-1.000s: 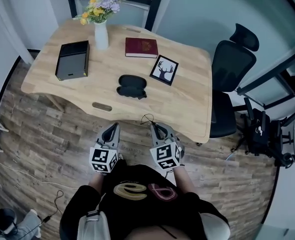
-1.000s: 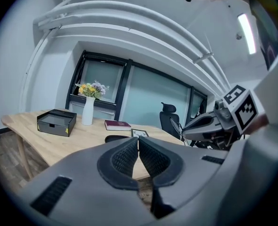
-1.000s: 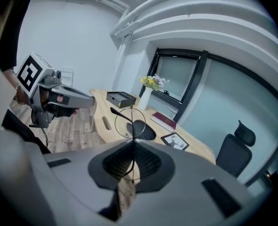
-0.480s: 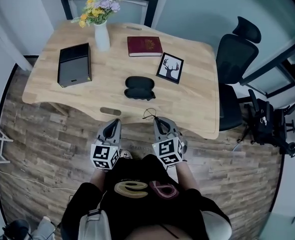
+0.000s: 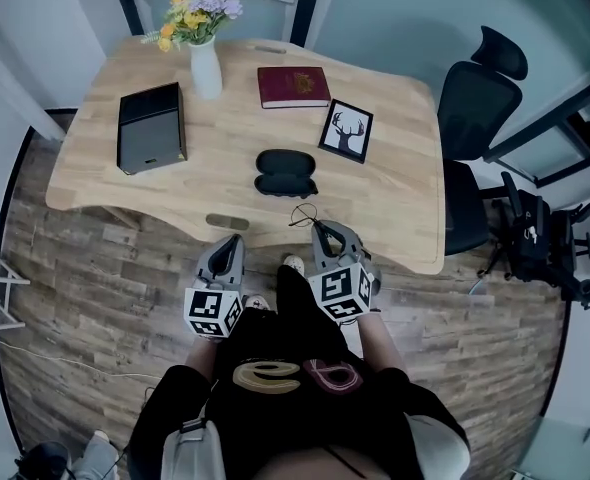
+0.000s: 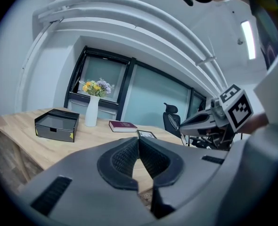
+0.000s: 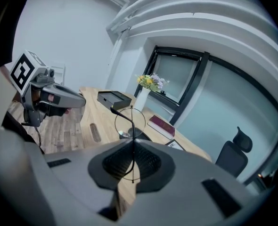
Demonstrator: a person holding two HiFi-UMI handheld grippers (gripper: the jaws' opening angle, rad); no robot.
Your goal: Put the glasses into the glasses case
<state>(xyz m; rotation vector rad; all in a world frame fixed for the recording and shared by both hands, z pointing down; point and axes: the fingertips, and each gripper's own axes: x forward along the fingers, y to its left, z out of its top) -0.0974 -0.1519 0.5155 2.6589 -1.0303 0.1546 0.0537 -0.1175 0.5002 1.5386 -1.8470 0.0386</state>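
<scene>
The black glasses case (image 5: 286,172) lies open in the middle of the wooden table (image 5: 395,208). My right gripper (image 5: 318,228) is shut on thin wire-framed glasses (image 5: 301,215), which stick out past its tip over the table's near edge. In the right gripper view a round lens (image 7: 129,121) stands up from the closed jaws (image 7: 132,141), with the case (image 7: 126,134) behind it. My left gripper (image 5: 233,241) hovers beside it, just short of the table edge. Its jaws (image 6: 138,139) meet at the tip with nothing between them.
On the table stand a white vase of flowers (image 5: 204,68), a black box (image 5: 150,126), a red book (image 5: 293,86) and a framed deer picture (image 5: 346,131). A black office chair (image 5: 475,118) is at the table's right. The person's foot (image 5: 293,265) shows below the edge.
Both grippers have come forward to the table's near edge, side by side. The glasses stay pinched in the right gripper and now reach over the edge.
</scene>
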